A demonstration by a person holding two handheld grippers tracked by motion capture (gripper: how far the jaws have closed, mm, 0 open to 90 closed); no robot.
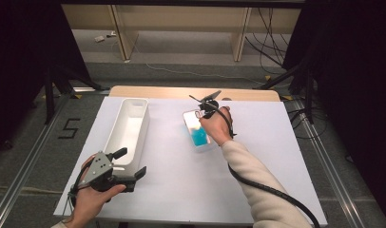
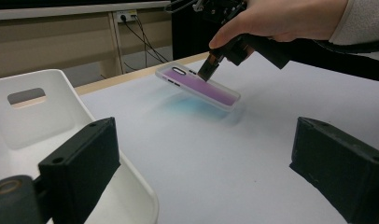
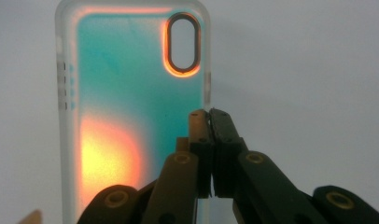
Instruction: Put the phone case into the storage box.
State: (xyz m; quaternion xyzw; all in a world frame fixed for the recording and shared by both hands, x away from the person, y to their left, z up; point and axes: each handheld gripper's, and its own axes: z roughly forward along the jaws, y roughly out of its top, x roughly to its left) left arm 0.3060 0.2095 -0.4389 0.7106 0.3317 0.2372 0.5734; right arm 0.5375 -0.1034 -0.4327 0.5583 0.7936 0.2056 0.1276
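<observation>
On the table (image 1: pixel 181 190): tray, two grippers, one phone case.

Table, white-topped, with a strip of wood along its far edge. Tray (image 1: pixel 129 124), white, long and narrow, on the left half, running near to far; a handle slot in its end wall shows in the left gripper view. Left gripper (image 1: pixel 132 167), in a hand at the near left corner, just beside the tray's near end; jaws spread wide, nothing between them. Right gripper (image 3: pixel 209 116), in a hand right of centre toward the far side, pointing down; jaws pressed together on the long edge of the case. Case (image 2: pixel 197 85), clear-rimmed, teal to purple, with an oval camera cut-out; pinched by that edge and tilted, far end raised, near end low at the table, well right of the tray.
</observation>
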